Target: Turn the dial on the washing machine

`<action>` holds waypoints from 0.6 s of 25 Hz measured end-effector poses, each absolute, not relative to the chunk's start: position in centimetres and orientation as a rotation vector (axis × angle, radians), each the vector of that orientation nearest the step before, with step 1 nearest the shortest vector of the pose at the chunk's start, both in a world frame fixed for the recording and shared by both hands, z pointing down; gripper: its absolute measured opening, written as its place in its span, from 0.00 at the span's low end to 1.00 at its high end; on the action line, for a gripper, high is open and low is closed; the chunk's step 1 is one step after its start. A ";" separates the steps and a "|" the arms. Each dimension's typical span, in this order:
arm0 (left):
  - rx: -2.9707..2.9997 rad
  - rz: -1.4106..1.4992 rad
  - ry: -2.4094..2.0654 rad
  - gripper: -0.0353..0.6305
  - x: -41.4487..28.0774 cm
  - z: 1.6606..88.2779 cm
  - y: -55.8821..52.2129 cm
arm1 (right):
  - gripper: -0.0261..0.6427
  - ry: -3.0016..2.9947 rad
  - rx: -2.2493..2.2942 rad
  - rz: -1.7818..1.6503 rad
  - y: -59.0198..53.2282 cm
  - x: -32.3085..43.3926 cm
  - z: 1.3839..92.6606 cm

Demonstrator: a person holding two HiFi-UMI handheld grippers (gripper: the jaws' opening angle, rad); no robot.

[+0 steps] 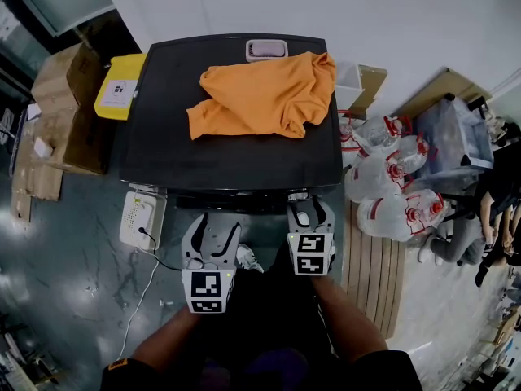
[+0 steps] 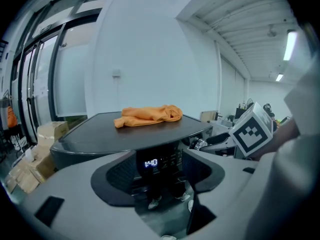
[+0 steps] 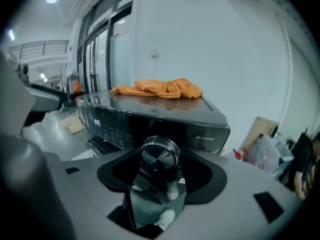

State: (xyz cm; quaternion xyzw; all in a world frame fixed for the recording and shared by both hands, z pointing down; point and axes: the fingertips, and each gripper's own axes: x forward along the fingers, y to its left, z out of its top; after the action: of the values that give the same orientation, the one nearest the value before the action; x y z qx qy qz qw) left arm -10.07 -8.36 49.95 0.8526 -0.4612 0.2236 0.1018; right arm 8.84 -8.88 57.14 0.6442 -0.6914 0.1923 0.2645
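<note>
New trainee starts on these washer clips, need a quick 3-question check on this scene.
1. True or false: the orange cloth lies on top of the washing machine.
2. What stands between the jaws of the right gripper? A) the dial B) a cup C) nothing
3. Fill in: the jaws of the left gripper are ____ and hold nothing.
Key: 1 true; 2 A; 3 open.
</note>
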 end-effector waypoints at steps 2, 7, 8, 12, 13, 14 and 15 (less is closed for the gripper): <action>2.519 0.660 -1.366 0.48 -10.1 49.9 -8.4 | 0.43 -1.825 1.697 0.393 -9.0 8.3 56.7; 2.521 0.664 -1.371 0.48 -10.4 49.8 -8.5 | 0.43 -1.760 1.653 0.284 -9.4 7.8 56.9; 2.521 0.667 -1.371 0.48 -10.5 49.8 -8.5 | 0.43 -1.748 1.653 0.283 -9.4 7.9 57.1; 2.520 0.669 -1.371 0.48 -10.7 49.8 -8.5 | 0.42 -1.757 1.688 0.359 -9.4 8.2 57.2; 2.520 0.666 -1.369 0.48 -10.6 49.9 -8.5 | 0.42 -1.772 1.704 0.394 -9.3 8.3 57.2; 2.520 0.663 -1.367 0.48 -10.6 49.9 -8.5 | 0.42 -1.794 1.724 0.439 -9.3 8.4 57.3; 2.520 0.660 -1.365 0.48 -10.6 49.9 -8.6 | 0.42 -1.820 1.747 0.493 -9.4 8.5 57.3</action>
State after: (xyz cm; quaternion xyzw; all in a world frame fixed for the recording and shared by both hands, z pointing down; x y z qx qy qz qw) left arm -10.61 -8.58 49.91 0.8525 -0.4619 0.2234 0.1000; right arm 8.49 -9.36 57.33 0.6520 -0.6794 0.1839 0.2818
